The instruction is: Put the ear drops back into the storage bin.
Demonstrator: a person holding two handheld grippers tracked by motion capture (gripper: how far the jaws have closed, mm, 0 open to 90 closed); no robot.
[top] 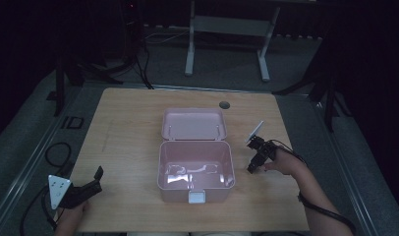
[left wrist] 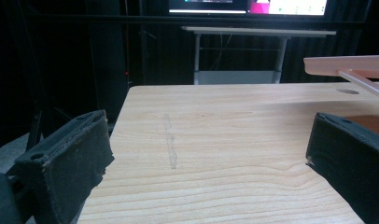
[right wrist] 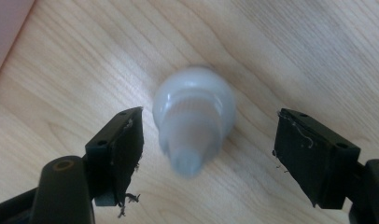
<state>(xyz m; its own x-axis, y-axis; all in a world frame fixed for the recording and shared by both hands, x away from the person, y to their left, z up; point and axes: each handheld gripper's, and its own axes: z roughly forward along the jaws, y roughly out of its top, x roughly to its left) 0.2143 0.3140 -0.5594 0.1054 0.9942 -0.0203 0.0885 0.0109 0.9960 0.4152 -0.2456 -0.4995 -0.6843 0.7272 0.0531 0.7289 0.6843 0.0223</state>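
Note:
A small white bottle [right wrist: 194,121] with a tapered cap stands on the wooden table [right wrist: 281,51], seen from above in the right gripper view. My right gripper [right wrist: 208,126] hangs over it with a jaw on either side. The left pad is close to the bottle, the right pad stands well off, and neither presses on it. From the high view, the right gripper [top: 252,166] points down just right of an open pink box [top: 178,194]. My left gripper [top: 95,181] rests open near the table's front left corner, with nothing between its jaws [left wrist: 211,135].
The pink box's lid [top: 193,124] lies folded back behind it, and a white latch [top: 196,197] sits on its front wall. A round cable hole [top: 224,104] is in the table's far side. A white desk frame [top: 227,29] stands beyond the table.

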